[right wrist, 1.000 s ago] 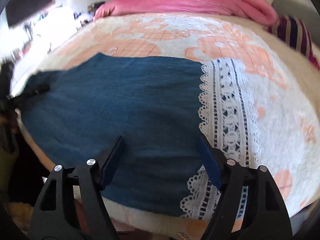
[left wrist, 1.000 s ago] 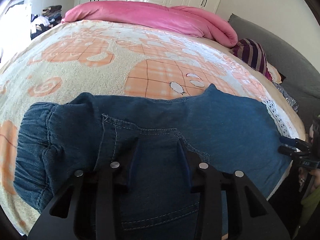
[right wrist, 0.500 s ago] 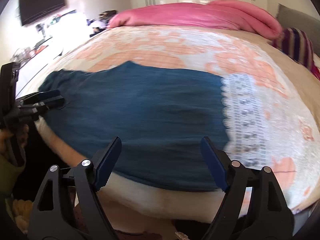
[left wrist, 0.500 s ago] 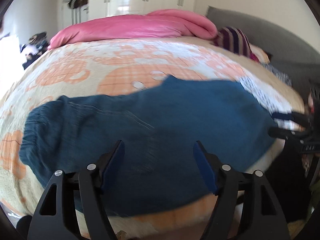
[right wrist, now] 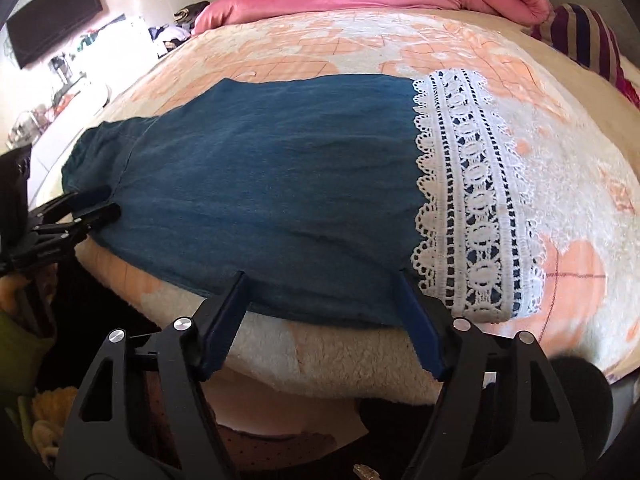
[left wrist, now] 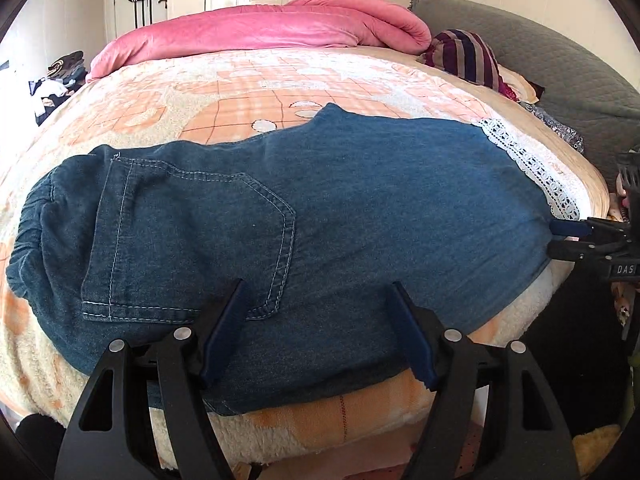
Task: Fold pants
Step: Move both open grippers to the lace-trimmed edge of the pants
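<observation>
My left gripper (left wrist: pixel 316 328) is spread wide, its blue fingers hovering over the near edge of the pants (left wrist: pixel 280 220) below the back pocket (left wrist: pixel 192 240), pinching nothing. My right gripper (right wrist: pixel 324 316) is likewise spread, at the near hem beside the lace trim (right wrist: pixel 472 200). The pants (blue denim) lie flat, folded lengthwise, across the orange-and-cream blanket (left wrist: pixel 240 92) along the bed's near edge, with the pink duvet (left wrist: pixel 260 28) well beyond.

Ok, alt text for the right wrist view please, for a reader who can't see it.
Blue denim pants with a white lace hem lie flat on a peach patterned blanket. The right gripper hovers at their near edge, jaws open; the left gripper is at the far left.
</observation>
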The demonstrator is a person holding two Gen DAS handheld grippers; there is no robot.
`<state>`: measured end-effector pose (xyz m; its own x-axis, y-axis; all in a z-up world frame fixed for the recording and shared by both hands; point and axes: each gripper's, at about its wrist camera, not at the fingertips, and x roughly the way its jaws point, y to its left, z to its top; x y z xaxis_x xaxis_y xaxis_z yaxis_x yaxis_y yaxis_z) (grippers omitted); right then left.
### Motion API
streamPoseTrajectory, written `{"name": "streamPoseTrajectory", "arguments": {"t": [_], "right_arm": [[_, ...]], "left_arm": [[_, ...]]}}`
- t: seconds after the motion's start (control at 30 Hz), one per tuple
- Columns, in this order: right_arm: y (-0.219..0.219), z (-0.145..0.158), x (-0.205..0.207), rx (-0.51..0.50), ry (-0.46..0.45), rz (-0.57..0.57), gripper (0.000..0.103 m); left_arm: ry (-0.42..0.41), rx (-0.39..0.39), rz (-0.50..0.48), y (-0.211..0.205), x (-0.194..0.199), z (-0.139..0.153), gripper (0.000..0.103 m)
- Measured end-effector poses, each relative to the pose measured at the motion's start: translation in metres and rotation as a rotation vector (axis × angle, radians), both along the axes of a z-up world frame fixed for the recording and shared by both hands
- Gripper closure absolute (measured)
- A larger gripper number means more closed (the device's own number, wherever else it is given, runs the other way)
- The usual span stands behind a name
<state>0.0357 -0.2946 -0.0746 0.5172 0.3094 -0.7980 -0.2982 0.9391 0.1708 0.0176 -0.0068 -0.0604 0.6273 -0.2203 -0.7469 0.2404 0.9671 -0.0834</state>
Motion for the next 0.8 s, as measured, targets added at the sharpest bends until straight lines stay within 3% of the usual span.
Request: {"name": "streamPoseTrajectory", "arguments": {"t": [0.2,0.6,0.67,0.8], "right_arm": [[-0.017,0.012,-0.009,0.118,-0.027,-0.017,0.028],[-0.059,0.051,-0.034,0.098,-0.173,-0.133,0.014],[-0.061,0.052,-0.035,0.096,-0.182,-0.149,0.012],[-0.069,0.052,-0.036,0.109,-0.186,-0.180,0.010]], "left_arm": [[-0.009,-0.009,0.001,-0.002,-0.001,0.005,0.032],[-0.055,-0.075,-0.021,-0.009,-0.017,0.042,0.032],[-0.061,-0.077,-0.030,-0.013,-0.019,0.047,0.020],[-0.075,-0.073,-0.057,-0.024,-0.022,0.056,0.020]]}}
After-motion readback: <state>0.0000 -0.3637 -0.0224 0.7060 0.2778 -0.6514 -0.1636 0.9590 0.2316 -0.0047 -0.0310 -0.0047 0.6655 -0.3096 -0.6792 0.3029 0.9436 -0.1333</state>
